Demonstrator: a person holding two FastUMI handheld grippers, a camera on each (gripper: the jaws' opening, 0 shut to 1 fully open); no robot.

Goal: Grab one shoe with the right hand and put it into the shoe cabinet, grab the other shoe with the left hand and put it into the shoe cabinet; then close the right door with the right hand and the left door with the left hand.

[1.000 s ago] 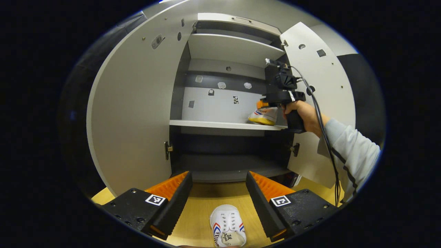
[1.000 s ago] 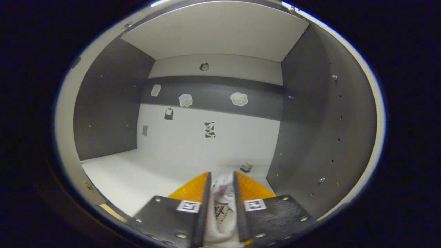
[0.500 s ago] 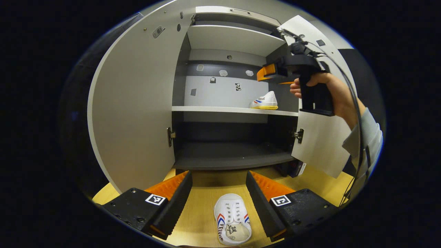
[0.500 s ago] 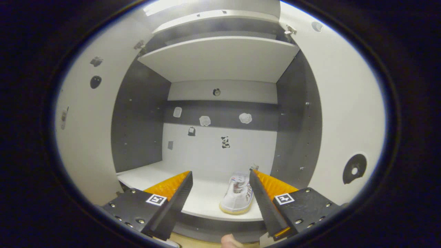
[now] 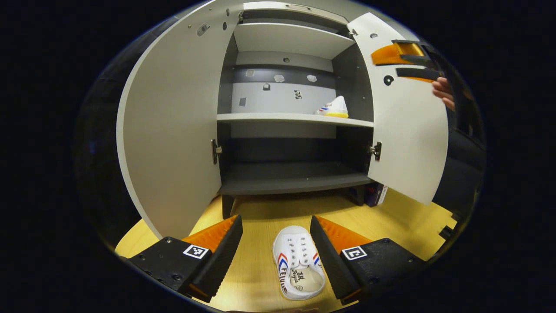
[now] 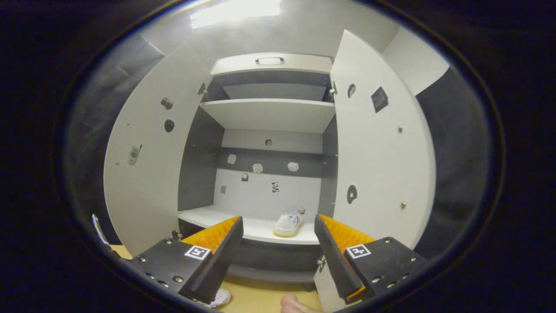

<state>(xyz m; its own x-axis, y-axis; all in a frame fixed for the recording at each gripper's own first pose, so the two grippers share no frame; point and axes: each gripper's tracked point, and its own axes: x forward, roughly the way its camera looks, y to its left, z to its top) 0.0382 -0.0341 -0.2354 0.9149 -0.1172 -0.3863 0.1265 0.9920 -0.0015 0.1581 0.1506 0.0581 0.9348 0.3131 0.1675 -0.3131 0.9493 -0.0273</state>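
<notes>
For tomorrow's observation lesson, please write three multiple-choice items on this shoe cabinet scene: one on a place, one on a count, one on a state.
1. Where does the shoe inside the shoe cabinet sit?
A. right end of the middle shelf
B. bottom shelf
C. top shelf

2. How many shoes can be seen?
A. one
B. two
C. three

3. How does the left hand-held gripper stand?
A. shut on a shoe
B. shut on nothing
C. open over the shoe on the floor

Answers:
1 A: the shoe on the shelf rests at the middle shelf's right end.
2 B: that one plus the shoe on the floor.
3 C: the left hand-held gripper has its fingers spread, the floor shoe between them, untouched.
</notes>
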